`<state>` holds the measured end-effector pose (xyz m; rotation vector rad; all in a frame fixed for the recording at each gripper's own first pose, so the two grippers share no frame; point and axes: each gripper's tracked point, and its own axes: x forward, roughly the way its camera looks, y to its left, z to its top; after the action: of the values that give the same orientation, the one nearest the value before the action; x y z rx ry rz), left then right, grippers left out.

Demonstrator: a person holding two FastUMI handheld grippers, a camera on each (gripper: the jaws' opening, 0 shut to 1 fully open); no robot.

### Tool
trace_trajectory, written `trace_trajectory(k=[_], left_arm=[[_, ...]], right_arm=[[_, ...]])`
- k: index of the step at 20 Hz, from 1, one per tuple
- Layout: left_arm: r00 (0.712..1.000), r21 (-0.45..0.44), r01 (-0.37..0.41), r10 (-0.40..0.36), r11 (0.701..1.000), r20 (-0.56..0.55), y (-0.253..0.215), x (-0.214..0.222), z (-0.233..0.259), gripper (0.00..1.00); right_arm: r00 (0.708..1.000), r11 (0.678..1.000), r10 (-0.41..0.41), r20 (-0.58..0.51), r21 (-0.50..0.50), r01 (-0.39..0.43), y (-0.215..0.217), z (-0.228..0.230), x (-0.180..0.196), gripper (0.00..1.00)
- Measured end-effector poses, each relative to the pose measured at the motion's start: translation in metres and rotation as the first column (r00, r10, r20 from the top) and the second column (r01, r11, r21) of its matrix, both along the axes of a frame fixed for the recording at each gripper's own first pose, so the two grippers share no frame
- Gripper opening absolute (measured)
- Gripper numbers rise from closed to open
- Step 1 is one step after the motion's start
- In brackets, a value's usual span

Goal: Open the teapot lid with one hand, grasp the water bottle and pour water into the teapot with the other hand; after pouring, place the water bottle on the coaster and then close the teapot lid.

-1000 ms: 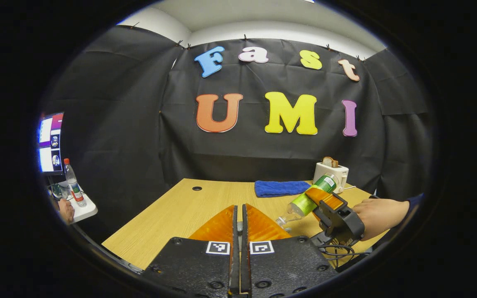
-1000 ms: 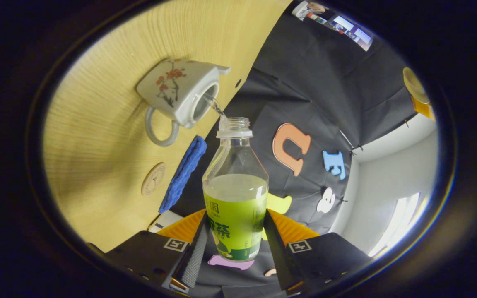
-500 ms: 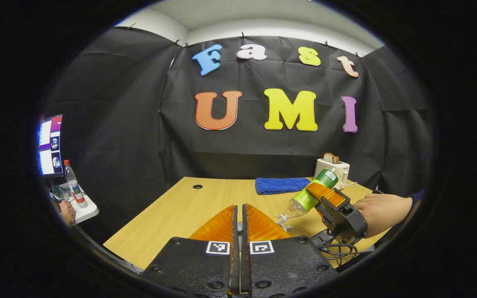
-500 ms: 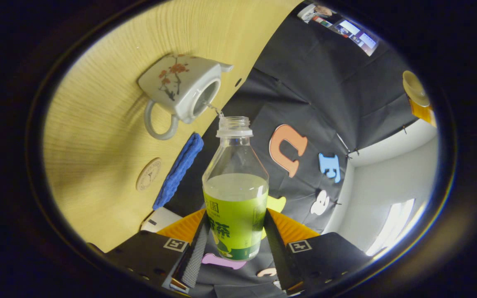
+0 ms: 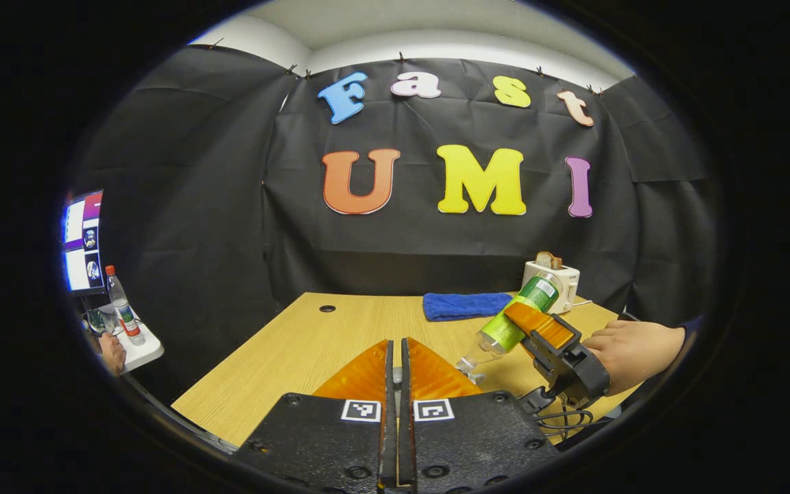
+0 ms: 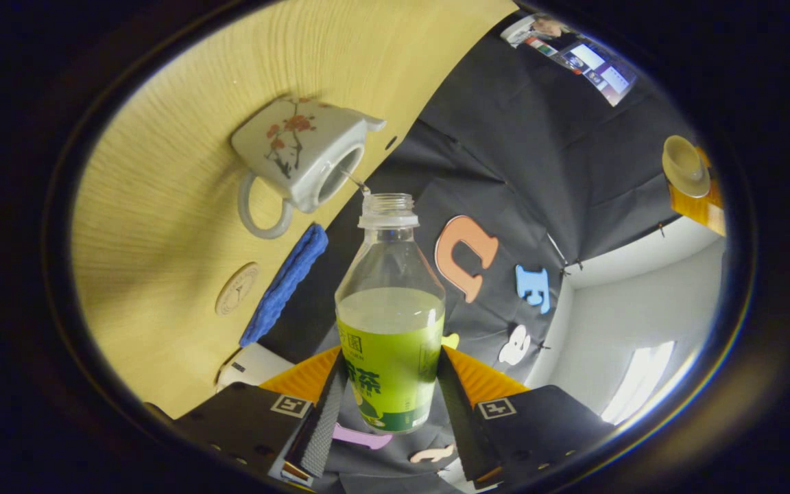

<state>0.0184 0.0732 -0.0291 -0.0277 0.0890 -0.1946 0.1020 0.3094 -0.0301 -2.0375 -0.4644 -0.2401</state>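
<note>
Light wooden desk [image 6: 162, 137] carries the white flowered ceramic teapot [image 6: 295, 161] near its far edge; right tool [image 6: 388, 405] grasps the tilted green-labelled plastic bottle [image 6: 389, 322] above the teapot's opening, left tool [image 5: 399, 370] clenched.

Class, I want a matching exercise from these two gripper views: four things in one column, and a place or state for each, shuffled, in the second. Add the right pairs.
Things
1. water bottle
2. teapot
3. coaster
4. lid

Places or states
A. lying bare on the table, beside the blue towel
B. held up off the table by the left gripper
C. tilted, clamped in the right gripper
D. open-topped, taking a thin stream

Pairs: 1-C, 2-D, 3-A, 4-B
</note>
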Motion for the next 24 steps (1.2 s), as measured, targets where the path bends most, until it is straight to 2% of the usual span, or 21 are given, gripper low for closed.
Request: trace_trajectory(k=[8,11,14,16,17,20,22,24], left_arm=[[1.000,0.017,0.010,-0.010,1.000,0.007,-0.006,-0.003,0.001,0.04],[1.000,0.015,-0.001,0.001,1.000,0.010,-0.003,-0.001,0.001,0.04],[1.000,0.018,-0.017,0.017,1.000,0.016,0.002,-0.002,0.003,0.04],[1.000,0.010,-0.020,0.020,1.000,0.021,0.003,-0.002,0.005,0.04],[1.000,0.002,-0.008,0.008,1.000,0.025,0.001,-0.004,0.007,0.03],[0.999,-0.033,0.036,-0.035,0.999,0.042,-0.006,-0.006,0.011,0.04],[0.999,-0.038,0.034,-0.033,0.999,0.034,-0.004,-0.003,0.008,0.03],[0.999,-0.047,0.023,-0.022,0.999,0.024,0.000,-0.002,0.006,0.04]], right_arm=[[1.000,1.000,-0.002,-0.007,-0.002,0.002,-0.003,0.000,0.004,0.72],[0.998,0.994,0.025,-0.051,0.106,-0.020,-0.006,-0.003,0.006,0.72],[0.989,0.960,0.054,-0.134,0.281,-0.014,-0.020,-0.013,0.013,0.73],[0.978,0.908,0.092,-0.190,0.419,-0.005,-0.031,-0.019,0.017,0.72],[0.969,0.870,0.119,-0.219,0.493,0.004,-0.036,-0.022,0.018,0.75],[0.949,0.732,0.199,-0.246,0.681,0.023,-0.054,-0.025,0.017,0.73],[0.935,0.632,0.251,-0.249,0.774,0.037,-0.062,-0.028,0.021,0.72],[0.914,0.532,0.295,-0.280,0.842,0.087,-0.069,-0.037,0.026,0.73]])
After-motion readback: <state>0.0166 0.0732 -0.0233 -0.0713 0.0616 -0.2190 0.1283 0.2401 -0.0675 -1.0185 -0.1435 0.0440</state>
